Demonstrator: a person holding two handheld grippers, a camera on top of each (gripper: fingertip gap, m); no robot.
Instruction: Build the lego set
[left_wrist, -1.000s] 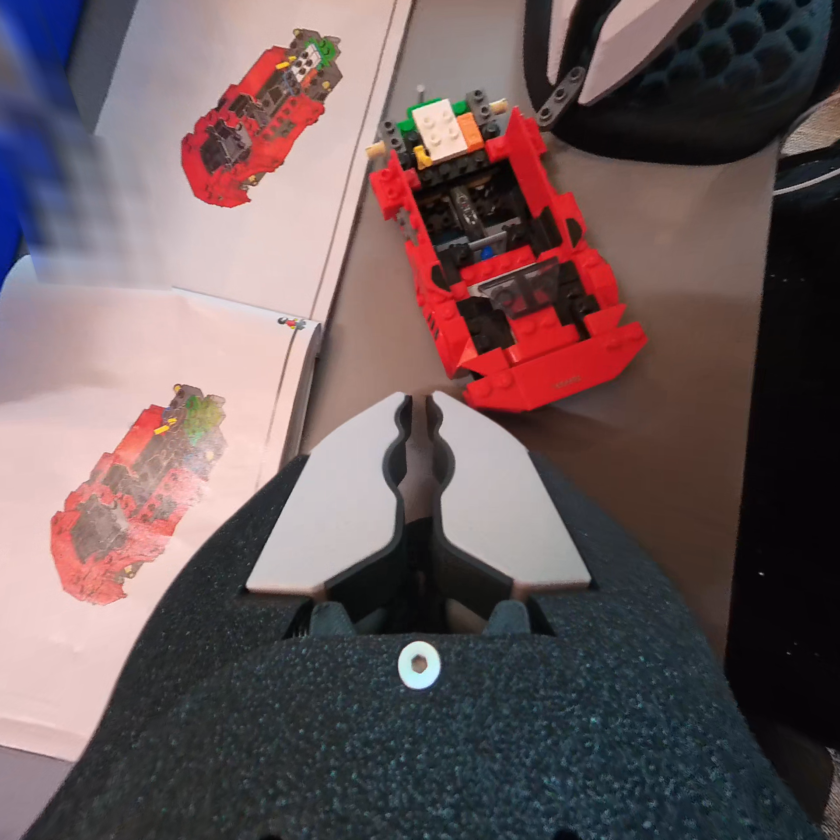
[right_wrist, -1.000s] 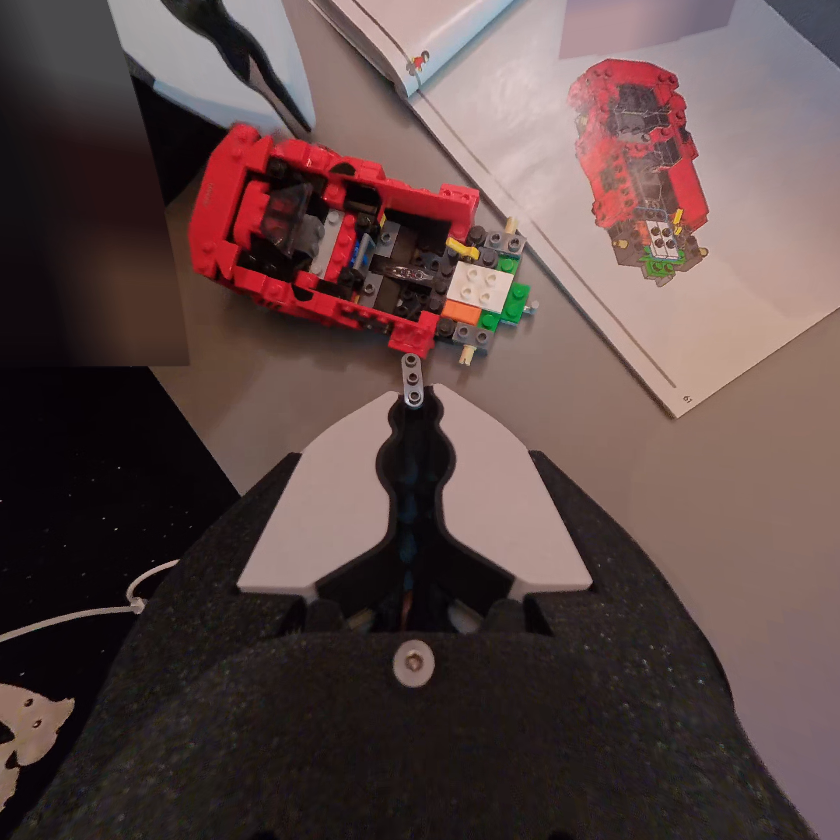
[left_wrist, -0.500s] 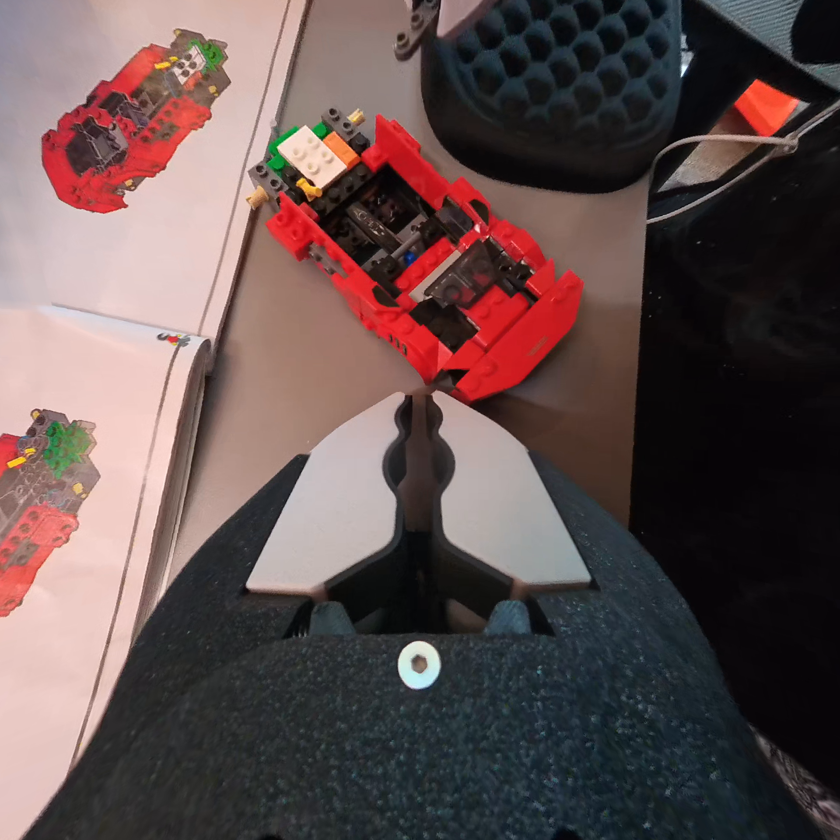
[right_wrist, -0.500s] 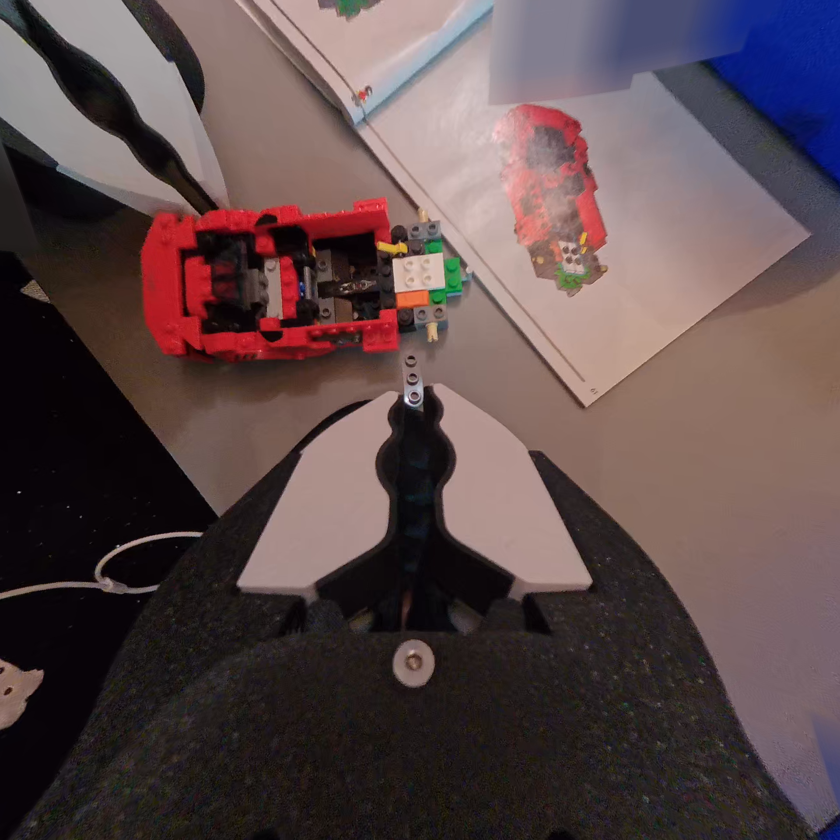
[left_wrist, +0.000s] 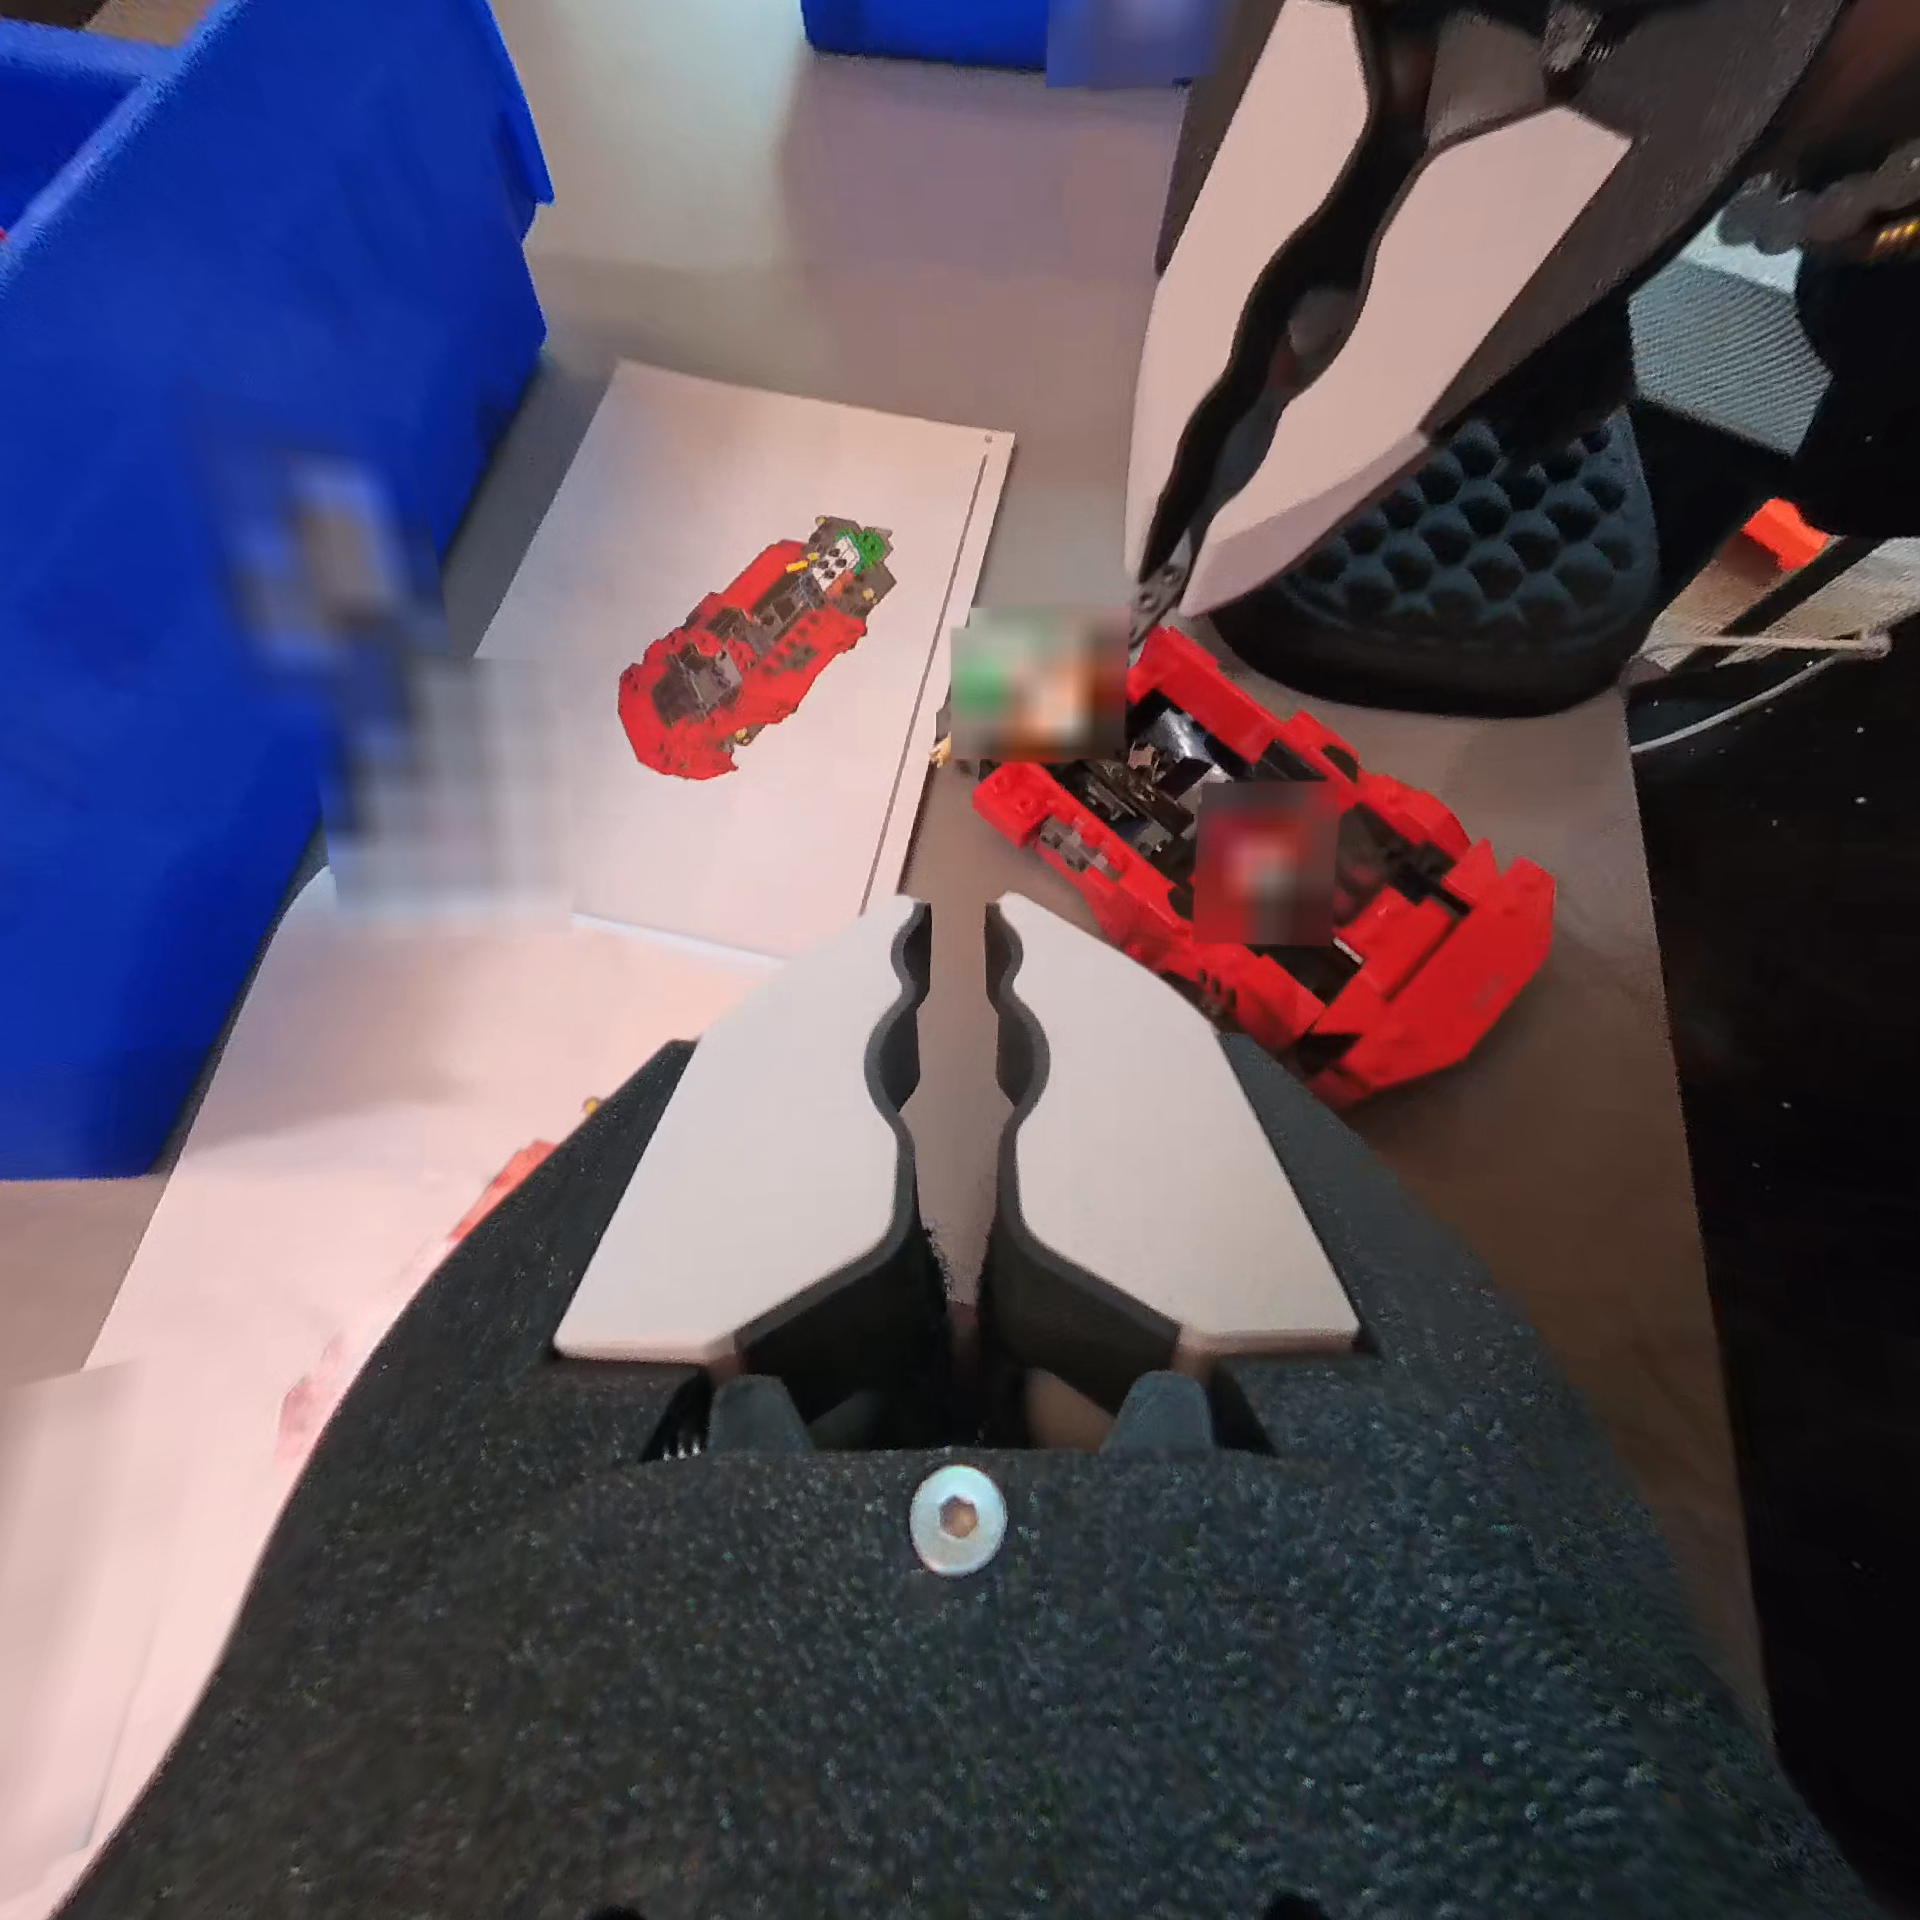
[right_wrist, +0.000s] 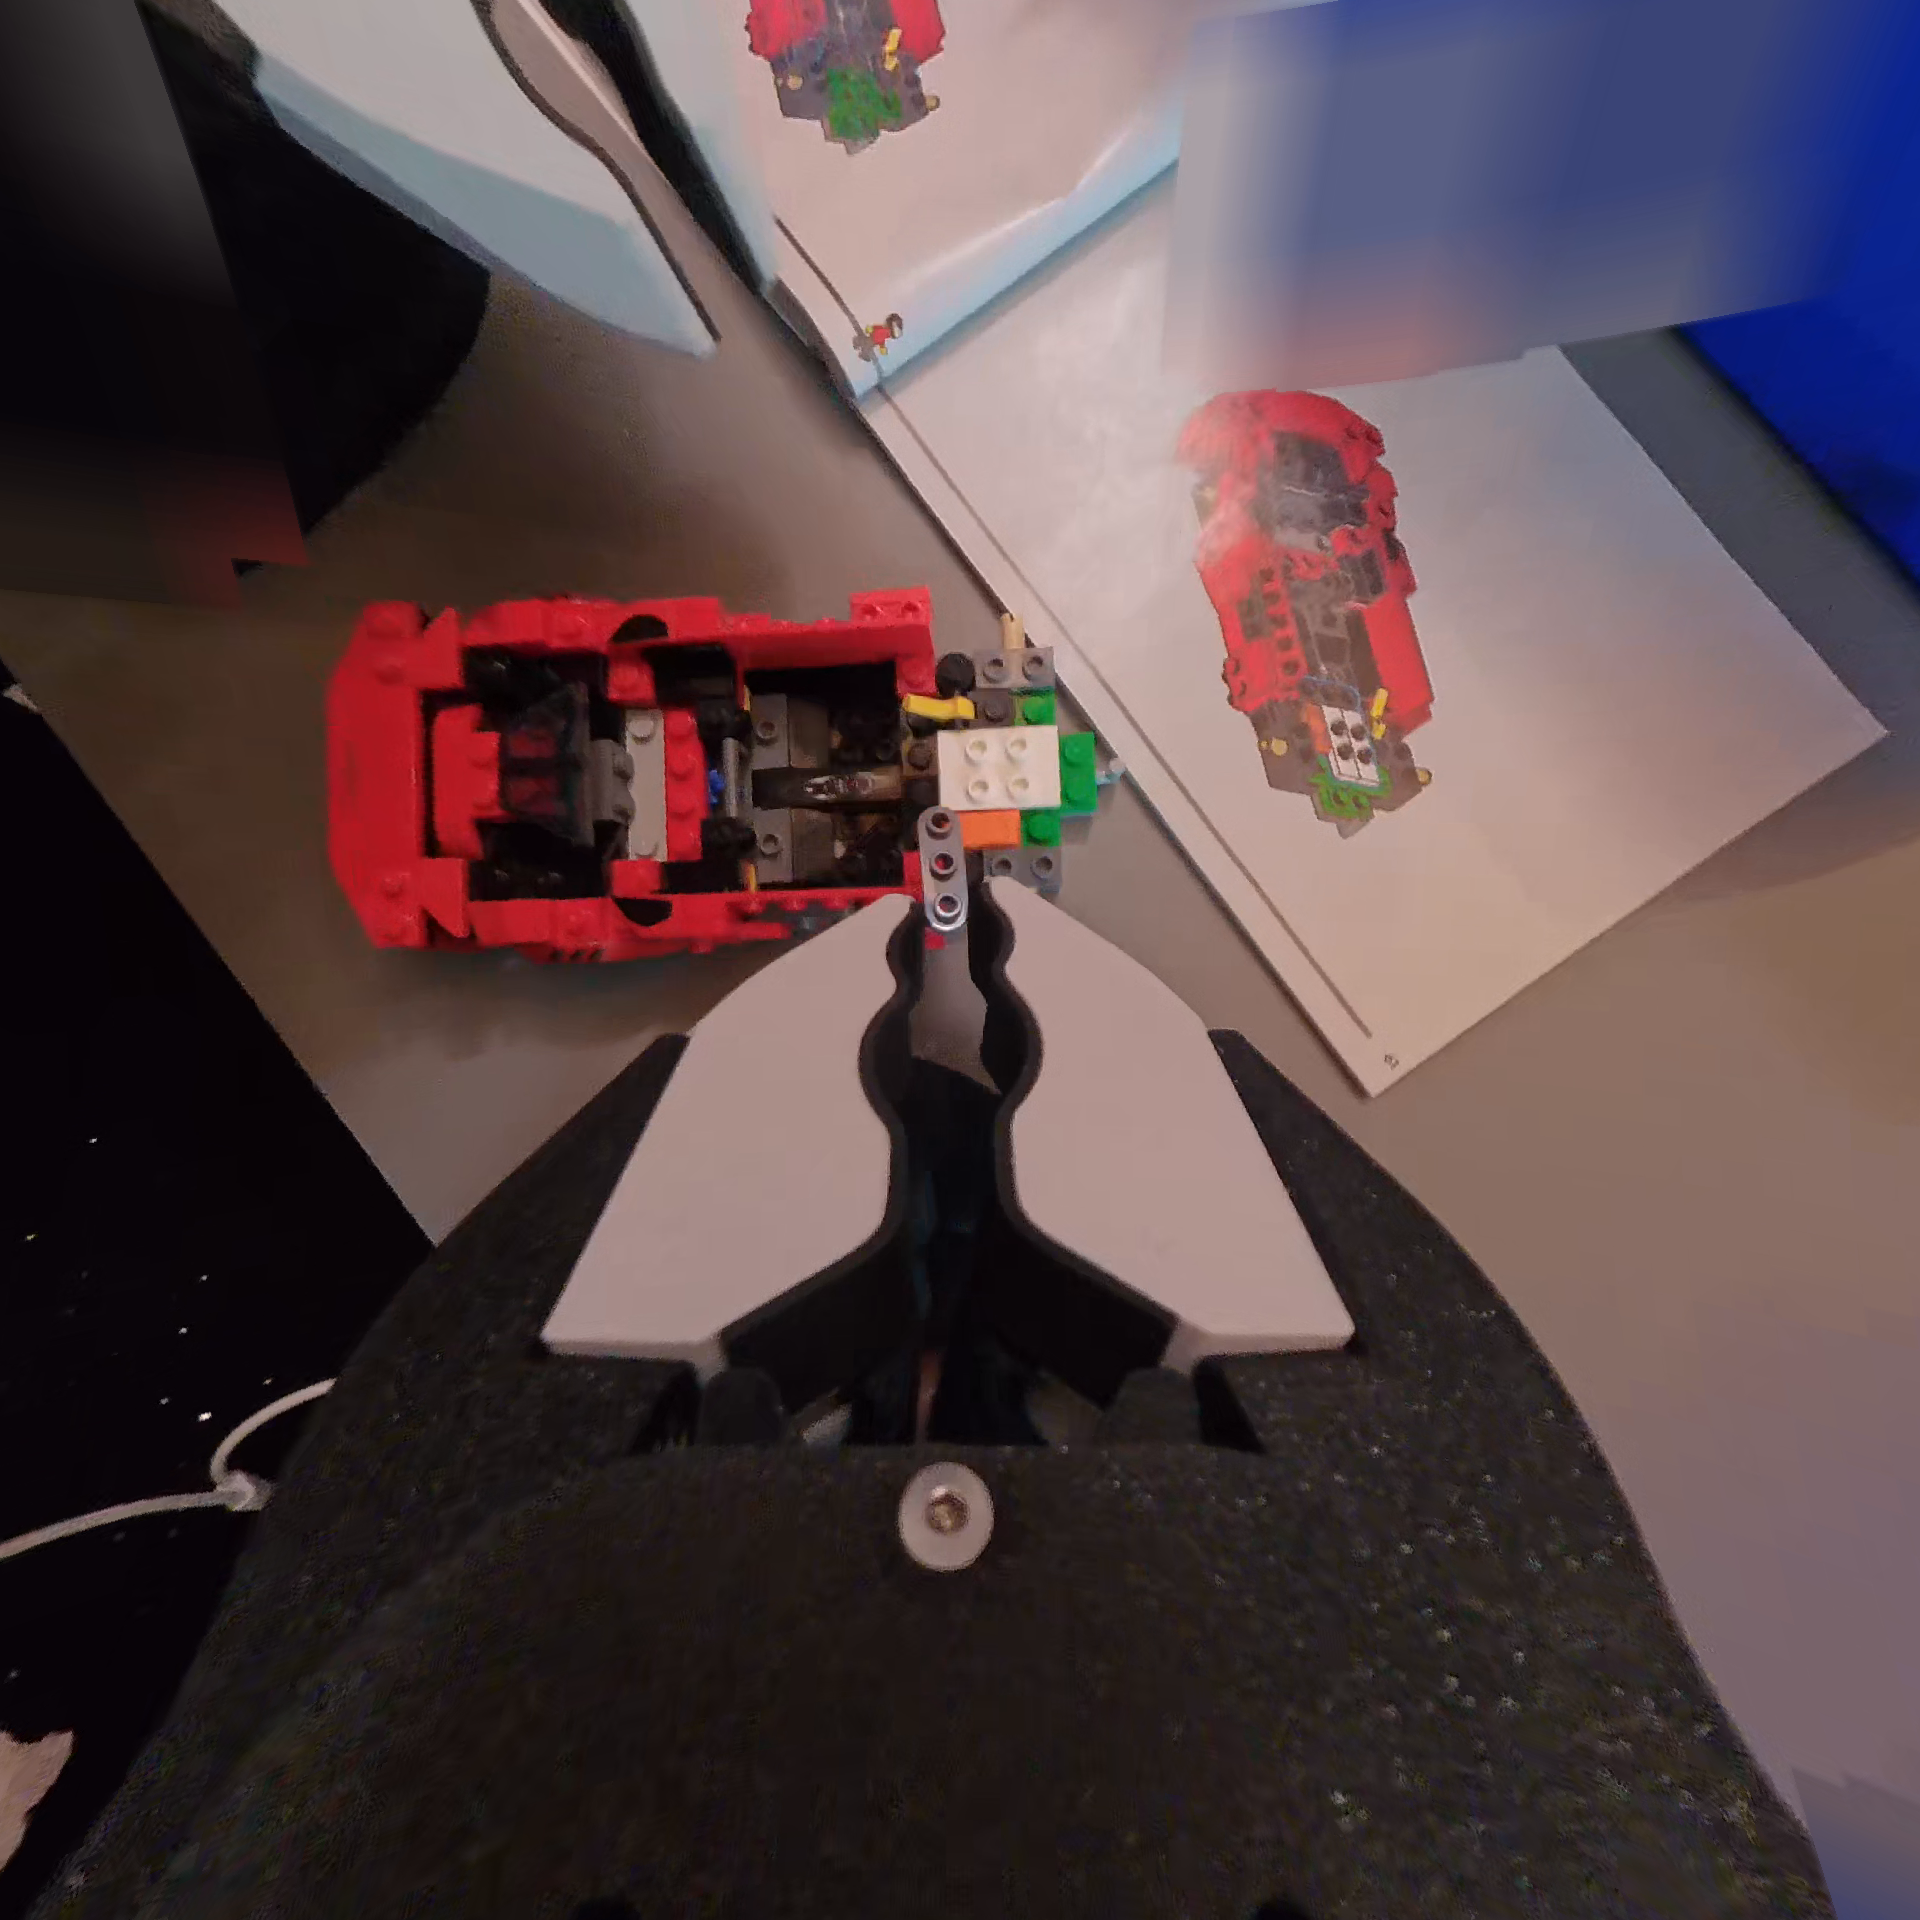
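A partly built red lego car (left_wrist: 1455, 977) lies on the grey table, its roof open; it also shows in the right wrist view (right_wrist: 374, 769). My right gripper (right_wrist: 945, 914) is shut on a small grey plate with three holes (right_wrist: 943, 868). It holds the plate over the car's rear, next to the orange and white bricks. In the left wrist view the right gripper (left_wrist: 1158, 597) comes down from the top right onto that rear end. My left gripper (left_wrist: 956, 920) is shut to a narrow slit with nothing in it, hovering just left of the car's side.
An open instruction booklet (left_wrist: 727, 831) with car pictures lies left of the car, also in the right wrist view (right_wrist: 1558, 883). A blue bin (left_wrist: 208, 520) stands beyond it. A black dimpled object (left_wrist: 1455, 582), a black mat (right_wrist: 156, 1039) and a white cord (right_wrist: 156, 1517) lie beside the table. Spacing between my two grippers at the tips: around 10 cm.
My right gripper has moved forward, bringing the grey plate from short of the car to over its rear. My left gripper has left the car's nose and swung left and up.
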